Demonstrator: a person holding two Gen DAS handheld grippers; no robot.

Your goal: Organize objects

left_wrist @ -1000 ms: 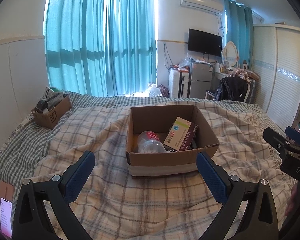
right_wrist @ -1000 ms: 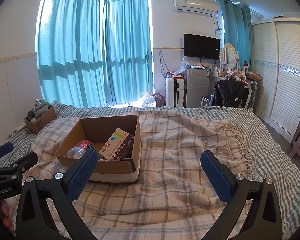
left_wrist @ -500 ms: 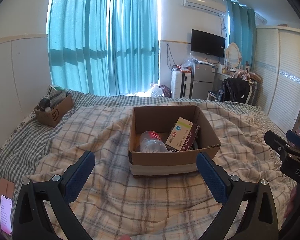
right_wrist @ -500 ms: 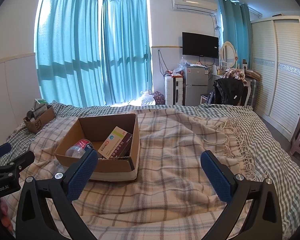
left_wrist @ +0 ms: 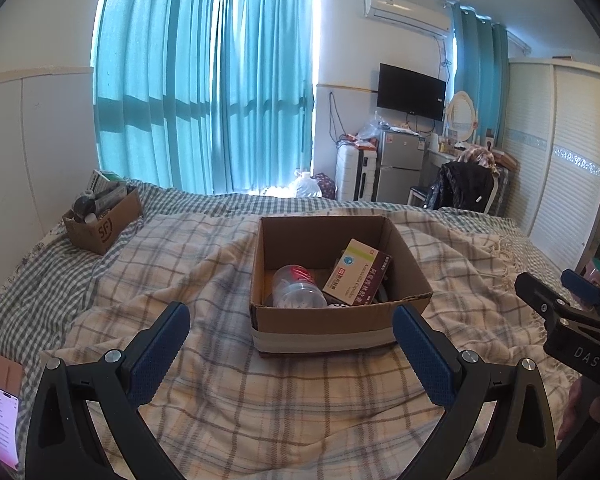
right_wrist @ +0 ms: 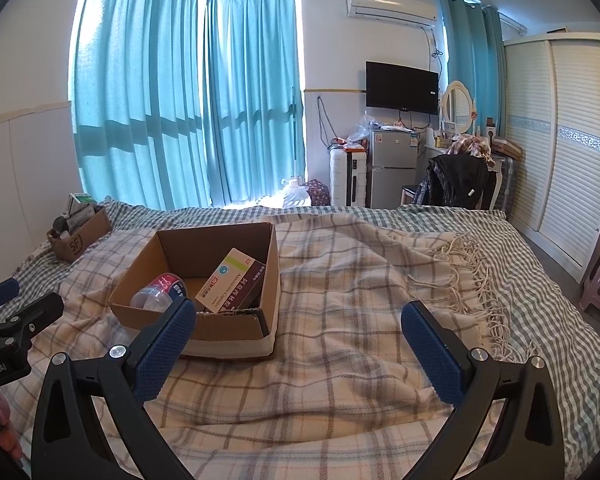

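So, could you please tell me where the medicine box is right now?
The medicine box leans tilted inside the open cardboard box on the plaid blanket, on its right side, next to the plastic bottle.

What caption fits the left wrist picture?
Open left gripper faces a cardboard box holding a plastic bottle and medicine box.

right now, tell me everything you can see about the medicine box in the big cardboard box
The medicine box is a flat rectangular carton, apparently thin card, with a white face, a yellow-green band, a round teal logo and a dark maroon stripe bearing print. It looks closed. It lies tilted inside the open cardboard box, leaning towards the box's right side, its lower end down near the floor. A clear plastic bottle with a red label lies beside it. Neither gripper touches it.
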